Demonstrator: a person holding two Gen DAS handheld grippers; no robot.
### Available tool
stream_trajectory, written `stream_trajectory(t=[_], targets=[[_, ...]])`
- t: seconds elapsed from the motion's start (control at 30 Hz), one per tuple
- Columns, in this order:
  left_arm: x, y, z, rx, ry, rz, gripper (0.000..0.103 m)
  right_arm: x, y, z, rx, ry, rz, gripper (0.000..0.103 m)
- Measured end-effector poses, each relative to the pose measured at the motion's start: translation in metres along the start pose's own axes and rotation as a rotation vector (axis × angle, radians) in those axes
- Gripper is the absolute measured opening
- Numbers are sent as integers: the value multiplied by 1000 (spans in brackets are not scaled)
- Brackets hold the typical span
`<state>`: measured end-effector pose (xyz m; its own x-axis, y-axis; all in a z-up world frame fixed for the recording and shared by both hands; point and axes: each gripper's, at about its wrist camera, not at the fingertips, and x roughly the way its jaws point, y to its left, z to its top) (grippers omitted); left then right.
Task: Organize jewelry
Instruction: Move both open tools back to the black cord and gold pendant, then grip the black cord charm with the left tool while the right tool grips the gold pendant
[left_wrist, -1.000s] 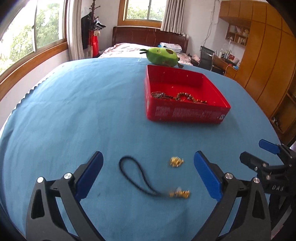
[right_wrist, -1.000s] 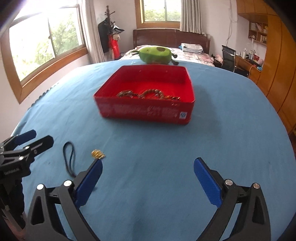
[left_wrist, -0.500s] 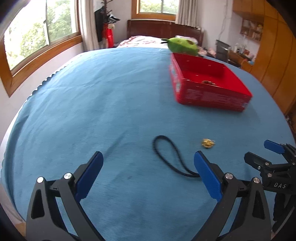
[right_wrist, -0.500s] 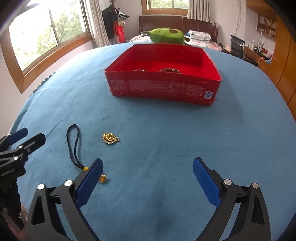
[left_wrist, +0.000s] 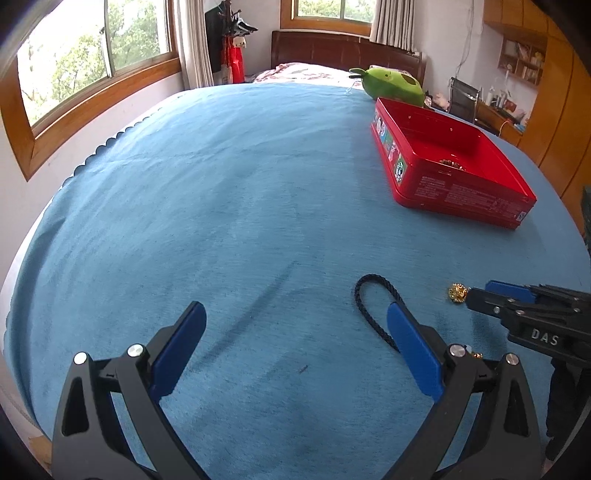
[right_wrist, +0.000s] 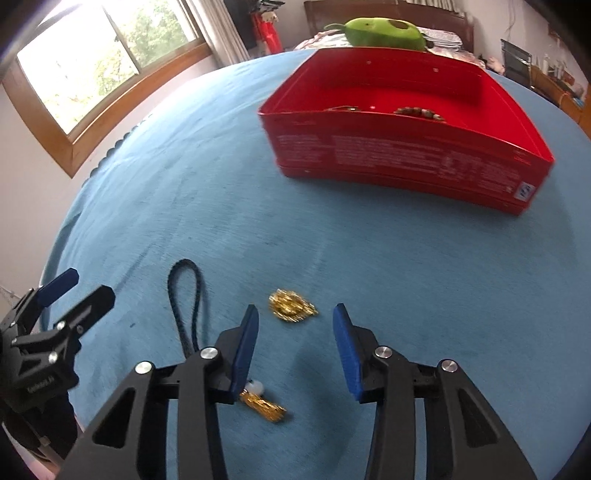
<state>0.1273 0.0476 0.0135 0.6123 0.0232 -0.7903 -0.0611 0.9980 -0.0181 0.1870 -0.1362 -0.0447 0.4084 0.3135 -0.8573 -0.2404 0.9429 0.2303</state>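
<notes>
We have two hand-held grippers over a blue cloth (left_wrist: 229, 192) covering a table. Our left gripper (left_wrist: 295, 350) hangs with its jaws spread wide, nothing between the blue pads, only bare cloth under the gap. Our right gripper (right_wrist: 295, 332) has its jaws parted too, narrower than the left's, holding nothing; in the right wrist view a gold ornament (right_wrist: 292, 307) lies on the cloth just ahead of the fingertips, roughly centred on the gap, not touching either pad that we can tell. In the left wrist view the right gripper's tip sits right beside that same gold piece. A black braided cord (right_wrist: 184, 306) lies in a loop on the cloth to the left of the ornament, running back under the right gripper's left finger; at its near end a white bead and a gold charm (right_wrist: 264, 405) show below that finger. In the left view the cord loop sits just beyond the left gripper's right pad and passes behind it. A red box (right_wrist: 406, 158) stands open farther back, well apart from the loose pieces; a beaded bracelet (right_wrist: 419, 110) lies inside on the floor. A green plush toy (right_wrist: 384, 34) sits behind the box.
</notes>
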Motion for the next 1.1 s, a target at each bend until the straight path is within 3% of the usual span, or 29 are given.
stream_trajectory(t=[0.23, 0.3, 0.5, 0.73, 0.93, 1.03, 1.1], targets=[[3, 2, 1, -6, 5, -14, 98, 20, 15, 7, -64, 41, -59, 42], [4, 2, 1, -7, 8, -15, 98, 20, 19, 7, -81, 34, -87, 29], [4, -4, -1, 0, 18, -40, 98, 15, 13, 4, -79, 24, -71, 28], [-6, -25, -6, 39, 41, -113, 98, -14, -22, -13, -22, -22, -80, 25], [-5, -56, -15, 50, 129, -204, 97, -39, -57, -34, 30, -45, -108, 25], [-1, -72, -20, 49, 162, -208, 97, -49, -71, -42, 51, -56, -115, 25], [3, -83, -22, 50, 169, -173, 97, -50, -73, -45, 56, -62, -110, 25]])
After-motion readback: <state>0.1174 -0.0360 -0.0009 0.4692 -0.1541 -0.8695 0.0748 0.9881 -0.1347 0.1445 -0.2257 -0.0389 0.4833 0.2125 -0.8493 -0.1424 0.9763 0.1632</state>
